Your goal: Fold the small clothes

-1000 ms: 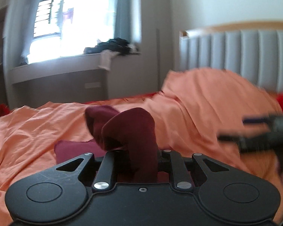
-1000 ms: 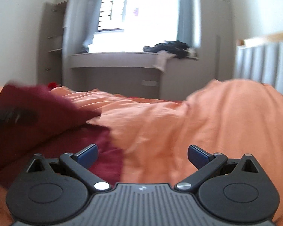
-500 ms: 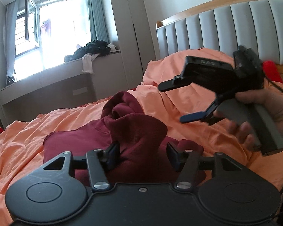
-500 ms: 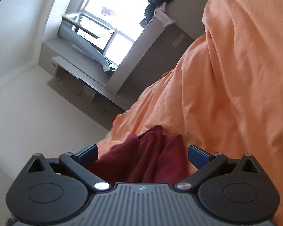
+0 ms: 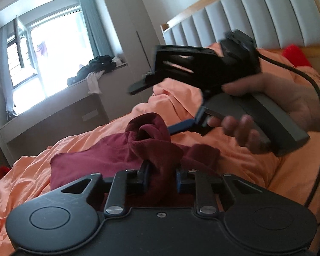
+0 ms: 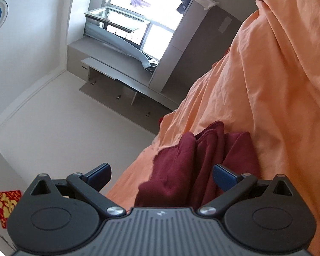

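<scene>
Left tool (image 5: 161, 176) closing on a bunched ridge of the maroon garment (image 5: 117, 160), lifting it off the orange bedsheet (image 5: 32, 170) just ahead, we judge for a fold. Right tool (image 6: 161, 176) wide open, empty, garment ahead between its fingers.

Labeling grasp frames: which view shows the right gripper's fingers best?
Right wrist view: the right gripper has both blue fingers spread wide, the maroon garment lying beyond them. Left wrist view shows it side-on in a hand, blurred, one blue finger visible.
</scene>
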A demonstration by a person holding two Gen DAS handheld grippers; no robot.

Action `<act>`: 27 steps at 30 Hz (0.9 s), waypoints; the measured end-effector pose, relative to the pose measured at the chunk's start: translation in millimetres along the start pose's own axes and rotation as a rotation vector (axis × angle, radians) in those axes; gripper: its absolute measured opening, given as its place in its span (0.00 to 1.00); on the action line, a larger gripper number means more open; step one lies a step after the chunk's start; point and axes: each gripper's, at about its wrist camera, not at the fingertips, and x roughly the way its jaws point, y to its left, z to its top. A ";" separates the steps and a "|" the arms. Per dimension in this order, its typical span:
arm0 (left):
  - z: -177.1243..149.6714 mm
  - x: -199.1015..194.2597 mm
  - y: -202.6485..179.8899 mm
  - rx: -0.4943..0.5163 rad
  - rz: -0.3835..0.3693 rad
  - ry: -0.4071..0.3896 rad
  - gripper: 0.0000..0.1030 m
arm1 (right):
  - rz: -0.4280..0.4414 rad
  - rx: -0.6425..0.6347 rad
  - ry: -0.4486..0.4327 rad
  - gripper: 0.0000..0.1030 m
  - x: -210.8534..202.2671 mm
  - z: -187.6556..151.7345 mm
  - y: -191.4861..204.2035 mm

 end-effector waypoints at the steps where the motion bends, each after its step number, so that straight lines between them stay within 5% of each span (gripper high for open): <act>1: -1.5 -0.1 -2.8 0.011 0.003 0.000 0.23 | -0.011 -0.006 0.010 0.95 2.9 -1.5 1.2; 4: -3.3 -1.5 -8.6 0.037 0.016 -0.005 0.22 | -0.052 -0.040 0.027 0.76 10.5 -5.8 5.7; 9: 0.0 -2.9 -5.8 0.008 0.012 -0.010 0.18 | -0.090 -0.101 0.032 0.23 12.2 -11.1 13.6; 17: 9.5 -6.1 -18.2 0.000 -0.030 -0.047 0.17 | -0.175 -0.262 -0.032 0.18 -18.4 -8.8 38.2; 27: -2.7 4.0 -37.0 0.021 -0.088 0.008 0.18 | -0.303 -0.236 0.015 0.18 -40.8 -17.6 26.1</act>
